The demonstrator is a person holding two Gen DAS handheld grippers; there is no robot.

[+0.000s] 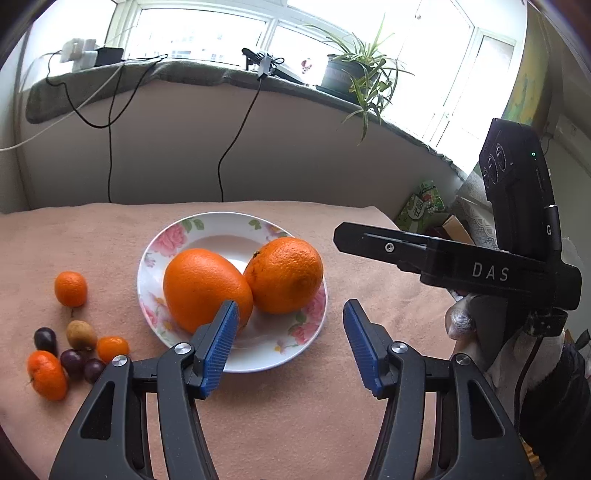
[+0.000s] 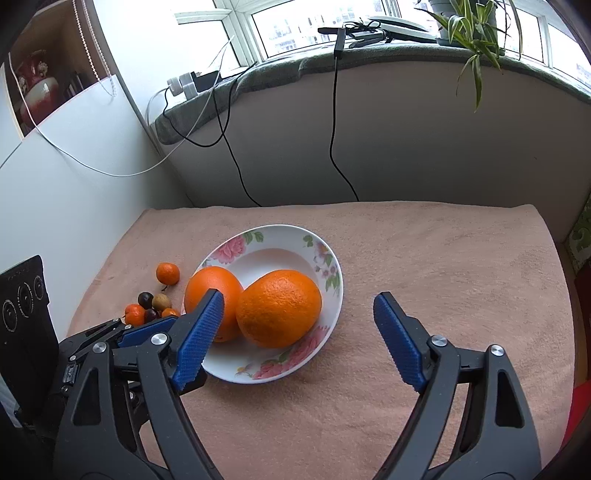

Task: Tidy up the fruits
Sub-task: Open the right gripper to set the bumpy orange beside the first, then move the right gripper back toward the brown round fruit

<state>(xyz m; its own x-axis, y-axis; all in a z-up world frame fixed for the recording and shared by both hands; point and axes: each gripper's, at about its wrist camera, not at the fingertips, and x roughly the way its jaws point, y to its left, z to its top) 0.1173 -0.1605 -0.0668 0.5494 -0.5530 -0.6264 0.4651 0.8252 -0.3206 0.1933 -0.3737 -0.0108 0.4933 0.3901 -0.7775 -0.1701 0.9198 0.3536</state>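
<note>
A white floral plate sits on the pink cloth and holds two large oranges, one on the left and one on the right. Left of the plate lie small mandarins, dark plums and a brownish fruit. My left gripper is open and empty, just in front of the plate. My right gripper is open and empty, near the plate's front right; its body shows in the left wrist view.
The pink cloth covers the table up to a grey wall with hanging black cables. A windowsill above carries a potted plant and chargers. Boxes stand beyond the right edge.
</note>
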